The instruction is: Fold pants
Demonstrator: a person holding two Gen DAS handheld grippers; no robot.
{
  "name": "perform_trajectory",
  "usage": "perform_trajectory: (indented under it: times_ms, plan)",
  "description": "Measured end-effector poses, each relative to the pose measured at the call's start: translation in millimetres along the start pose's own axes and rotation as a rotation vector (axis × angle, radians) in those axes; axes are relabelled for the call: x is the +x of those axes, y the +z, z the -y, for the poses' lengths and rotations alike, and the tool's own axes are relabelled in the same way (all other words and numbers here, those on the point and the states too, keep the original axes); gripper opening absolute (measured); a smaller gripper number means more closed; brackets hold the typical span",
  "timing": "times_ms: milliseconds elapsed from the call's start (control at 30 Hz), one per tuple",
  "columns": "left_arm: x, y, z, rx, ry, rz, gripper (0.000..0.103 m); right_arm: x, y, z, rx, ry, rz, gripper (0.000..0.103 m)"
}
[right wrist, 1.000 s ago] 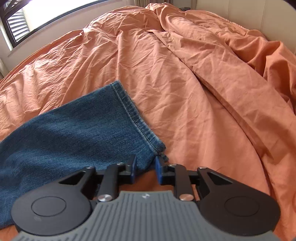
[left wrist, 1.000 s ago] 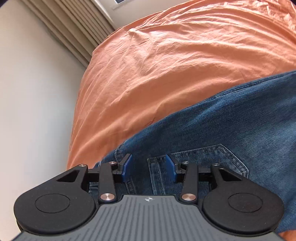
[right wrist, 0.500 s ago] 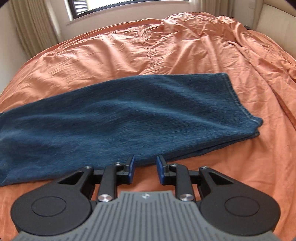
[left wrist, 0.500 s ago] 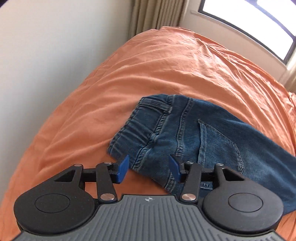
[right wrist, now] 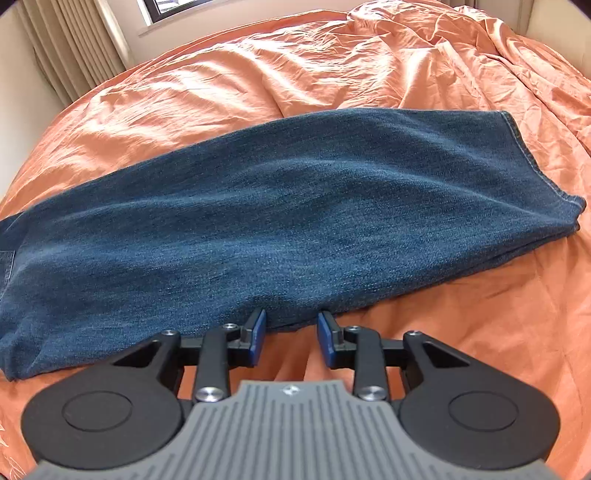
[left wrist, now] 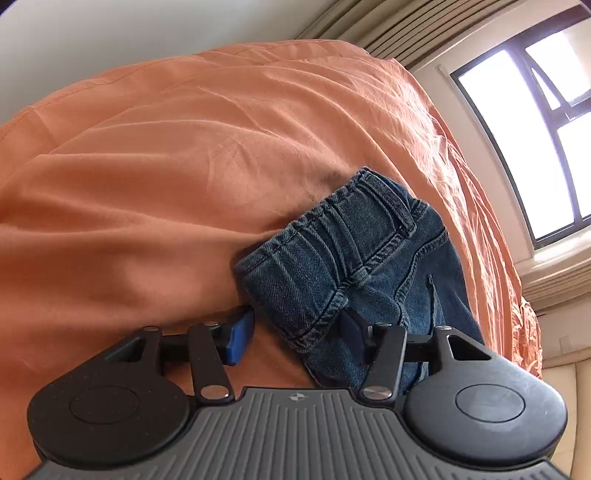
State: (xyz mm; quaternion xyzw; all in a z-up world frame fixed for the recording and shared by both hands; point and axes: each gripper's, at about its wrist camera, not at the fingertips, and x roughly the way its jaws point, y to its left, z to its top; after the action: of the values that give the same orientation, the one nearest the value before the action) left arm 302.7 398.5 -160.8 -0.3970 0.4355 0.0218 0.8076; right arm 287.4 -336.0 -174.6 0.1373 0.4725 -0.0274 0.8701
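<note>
Blue denim pants (right wrist: 280, 218) lie folded lengthwise, one leg on the other, across the orange bed cover (right wrist: 332, 66). In the right wrist view the hems are at the right and the near edge runs just past my right gripper (right wrist: 290, 338), which is open and empty. In the left wrist view the waistband end of the pants (left wrist: 347, 258) lies bunched on the cover. My left gripper (left wrist: 297, 334) is open, and the waistband corner sits between its blue pads without being clamped.
The bed cover (left wrist: 184, 166) is wrinkled, with a raised ridge of bedding (right wrist: 461, 44) at the far right. A window (left wrist: 535, 129) and curtains (right wrist: 74, 48) stand beyond the bed, and a pale wall (left wrist: 110, 33) is at its left side.
Both grippers have drawn back from the pants and turned. The left one now faces the waistband corner from its side; the right one sees the whole folded leg from its long edge.
</note>
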Motion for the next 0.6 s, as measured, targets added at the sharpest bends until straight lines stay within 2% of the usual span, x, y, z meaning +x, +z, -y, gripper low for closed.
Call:
perform_trajectory:
  times_ms: [33, 100, 200, 267, 333, 433, 533, 600]
  plan:
    - [3.4, 2.7, -1.5, -0.028, -0.013, 0.002, 0.06, 1.7, -0.5, -0.9, 0.007, 0.0, 0.001, 0.029]
    - [7.3, 6.4, 0.4, -0.056, -0.006, 0.008, 0.045, 3.5, -1.3, -4.0, 0.006, -0.008, -0.002, 0.03]
    - [2.7, 8.3, 20.3, 0.021, 0.069, 0.039, 0.022, 5.1, -0.8, -12.3, -0.028, -0.029, -0.012, 0.031]
    - [-8.3, 7.1, 40.2, 0.1, 0.127, 0.069, 0.018, 3.8, -0.7, -17.2, -0.061, -0.034, -0.007, 0.031]
    - [-26.4, 2.7, 70.9, 0.236, 0.193, 0.113, 0.015, 2.7, -1.0, -20.9, -0.087, -0.04, -0.001, 0.031]
    - [-42.7, 2.1, 106.5, 0.381, 0.243, 0.152, 0.015, 2.0, -2.0, -24.4, -0.101, -0.033, 0.004, 0.031]
    - [-26.7, 6.6, 118.2, 0.482, 0.337, 0.134, 0.015, 1.7, -4.0, -27.3, -0.1, -0.015, 0.001, 0.031]
    - [-2.0, 9.4, 110.2, 0.482, 0.402, 0.084, 0.015, -0.2, -5.9, -29.3, -0.102, -0.001, -0.001, 0.031]
